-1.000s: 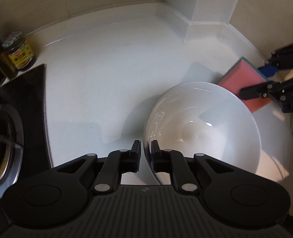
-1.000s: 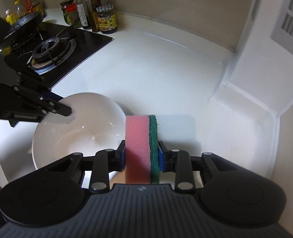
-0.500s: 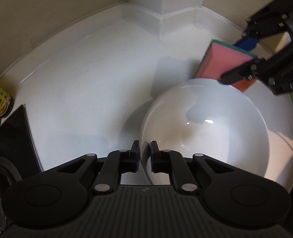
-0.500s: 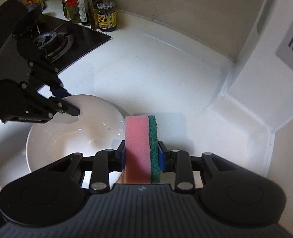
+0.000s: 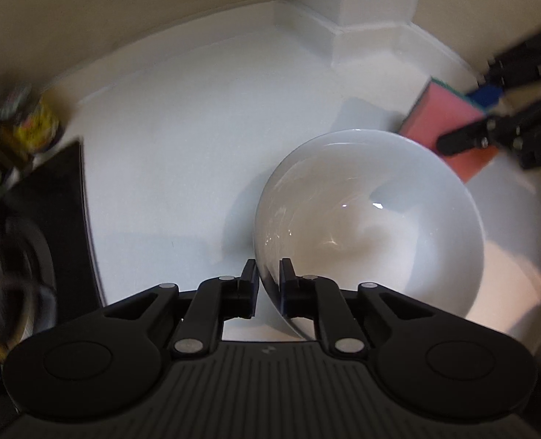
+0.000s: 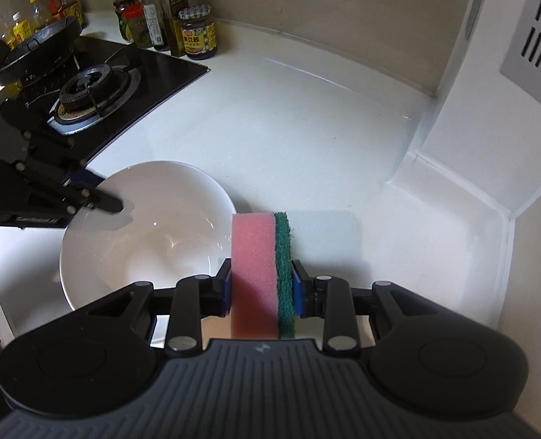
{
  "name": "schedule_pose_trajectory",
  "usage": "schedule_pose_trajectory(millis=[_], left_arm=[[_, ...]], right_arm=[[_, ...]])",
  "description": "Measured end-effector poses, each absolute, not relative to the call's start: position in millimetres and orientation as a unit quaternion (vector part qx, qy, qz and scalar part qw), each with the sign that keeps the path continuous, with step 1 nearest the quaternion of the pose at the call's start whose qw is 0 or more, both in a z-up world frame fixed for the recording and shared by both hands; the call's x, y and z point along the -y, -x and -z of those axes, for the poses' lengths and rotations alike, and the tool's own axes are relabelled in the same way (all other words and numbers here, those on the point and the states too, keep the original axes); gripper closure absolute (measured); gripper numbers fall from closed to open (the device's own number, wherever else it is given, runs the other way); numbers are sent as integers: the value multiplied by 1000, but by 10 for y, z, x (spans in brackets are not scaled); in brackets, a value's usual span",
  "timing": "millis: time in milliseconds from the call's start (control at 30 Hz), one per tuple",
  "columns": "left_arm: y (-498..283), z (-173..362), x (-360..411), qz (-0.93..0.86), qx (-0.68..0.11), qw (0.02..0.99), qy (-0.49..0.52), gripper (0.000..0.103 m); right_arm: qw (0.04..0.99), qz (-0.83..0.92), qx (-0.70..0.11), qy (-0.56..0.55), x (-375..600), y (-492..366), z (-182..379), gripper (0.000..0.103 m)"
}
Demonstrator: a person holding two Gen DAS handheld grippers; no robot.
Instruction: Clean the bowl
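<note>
A: Left view: left gripper [image 5: 268, 274] clamped on bowl [image 5: 372, 219] rim; sponge [image 5: 449, 128] just past far rim, outside

B: Right view: right gripper [image 6: 261, 283] clenched on sponge [image 6: 261, 267] beside bowl [image 6: 142, 230]. Looks unstarted; wiping left

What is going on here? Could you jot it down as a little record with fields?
Place: white kitchen counter beside a gas stove
Bowl: white bowl, looks empty, on the counter
Left gripper: clamped on the bowl's rim, one finger inside, one outside
Right gripper: shut on a pink and green sponge
Sponge position: just past the bowl's rim, not yet inside it
Background: jars and bottles by the wall behind the stove
</note>
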State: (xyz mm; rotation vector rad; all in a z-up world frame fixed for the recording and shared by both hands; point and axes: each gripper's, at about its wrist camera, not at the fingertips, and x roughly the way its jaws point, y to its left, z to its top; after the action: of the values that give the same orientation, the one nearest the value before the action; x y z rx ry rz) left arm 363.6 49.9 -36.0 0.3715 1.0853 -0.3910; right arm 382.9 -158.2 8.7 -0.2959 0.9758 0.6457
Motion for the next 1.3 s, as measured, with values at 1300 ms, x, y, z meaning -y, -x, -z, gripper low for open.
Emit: schedule_pose_trajectory(millis=[1300], left_arm=[[-3776,355,-366,163,-511,828,-167,87]], right_arm=[[826,-285,-460,156,1477,-4100,-52,76]])
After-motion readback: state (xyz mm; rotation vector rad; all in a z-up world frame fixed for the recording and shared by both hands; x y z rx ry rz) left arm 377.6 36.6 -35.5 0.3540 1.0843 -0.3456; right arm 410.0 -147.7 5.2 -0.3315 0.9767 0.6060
